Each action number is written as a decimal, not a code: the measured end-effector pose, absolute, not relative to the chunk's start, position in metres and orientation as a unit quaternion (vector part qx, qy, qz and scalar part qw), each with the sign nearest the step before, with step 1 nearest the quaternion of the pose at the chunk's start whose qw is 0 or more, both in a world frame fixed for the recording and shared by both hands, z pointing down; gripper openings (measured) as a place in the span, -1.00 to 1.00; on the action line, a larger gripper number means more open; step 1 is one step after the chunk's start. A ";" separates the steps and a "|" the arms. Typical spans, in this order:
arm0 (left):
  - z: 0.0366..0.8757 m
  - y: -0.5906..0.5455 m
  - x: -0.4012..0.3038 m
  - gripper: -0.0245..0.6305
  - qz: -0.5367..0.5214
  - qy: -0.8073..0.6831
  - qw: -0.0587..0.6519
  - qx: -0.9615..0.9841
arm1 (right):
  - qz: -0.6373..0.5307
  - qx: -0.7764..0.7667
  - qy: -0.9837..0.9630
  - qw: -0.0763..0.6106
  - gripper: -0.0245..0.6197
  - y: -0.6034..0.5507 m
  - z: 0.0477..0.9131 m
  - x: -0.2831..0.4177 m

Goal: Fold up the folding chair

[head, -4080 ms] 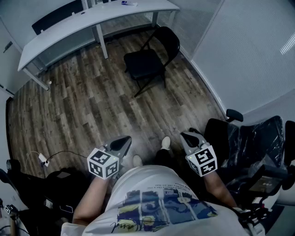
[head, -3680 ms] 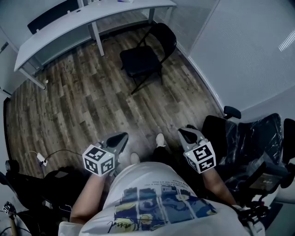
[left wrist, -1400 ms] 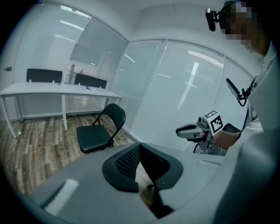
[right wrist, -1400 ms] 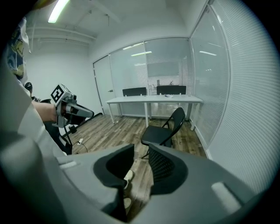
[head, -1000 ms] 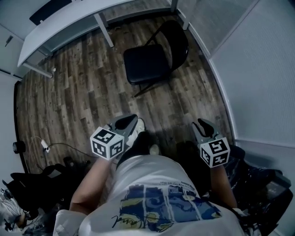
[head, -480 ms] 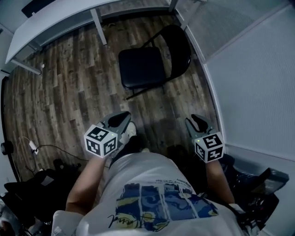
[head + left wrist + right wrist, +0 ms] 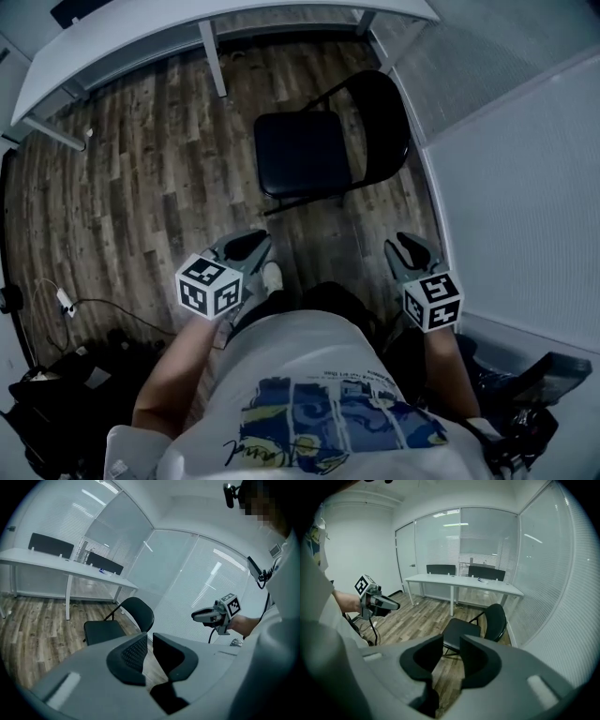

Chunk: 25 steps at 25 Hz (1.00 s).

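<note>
A black folding chair (image 7: 309, 155) stands open on the wood-plank floor (image 7: 131, 187) at the far right of a small office. Its seat is level and its rounded backrest (image 7: 382, 127) is on the right, close to the glass wall (image 7: 543, 573). It sits just in front of the right-hand legs of a long white desk (image 7: 141, 36) that runs along the far side. A person in a white printed shirt (image 7: 309, 394) faces the chair from the near side with a hand-held gripper in each hand, both well apart from it and touching nothing. The left gripper (image 7: 246, 246) is held out near the left of the body above a pale shoe (image 7: 273, 277). Its own view shows its jaws a narrow slit apart and opening, with only floor between them and the chair beyond. The right gripper (image 7: 410, 248) is held out on the near right, angled down toward the floor, its jaws set apart with a clear gap and empty. The chair's seat appears beyond that gap in the right gripper view. Each gripper's marker cube shows at the wrist end. A cable (image 7: 103, 305) trails over the floor at the near left.
</note>
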State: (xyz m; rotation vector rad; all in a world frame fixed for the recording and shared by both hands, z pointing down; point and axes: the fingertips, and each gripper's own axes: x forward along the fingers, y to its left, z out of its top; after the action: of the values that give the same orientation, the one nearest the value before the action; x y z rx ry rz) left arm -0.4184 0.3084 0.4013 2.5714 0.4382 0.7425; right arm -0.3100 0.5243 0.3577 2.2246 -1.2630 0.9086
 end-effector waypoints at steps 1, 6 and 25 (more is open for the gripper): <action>0.402 0.304 -0.415 -0.80 0.267 0.158 0.214 0.926 | 0.326 0.803 -0.453 0.210 -0.63 0.521 0.358 -0.307; 0.408 0.294 -0.399 -0.80 0.270 0.155 0.208 0.927 | 0.334 0.811 -0.435 0.204 -0.63 0.526 0.361 -0.289; 0.463 0.273 -0.316 -0.70 0.318 0.101 0.217 0.918 | 0.376 0.798 -0.425 0.205 -0.48 0.534 0.428 -0.120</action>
State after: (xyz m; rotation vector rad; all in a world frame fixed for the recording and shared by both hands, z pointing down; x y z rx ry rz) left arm -0.3156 0.2726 0.4628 2.5420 0.2808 0.8801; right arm -0.1202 0.5337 0.4276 2.2238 -1.1845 1.0498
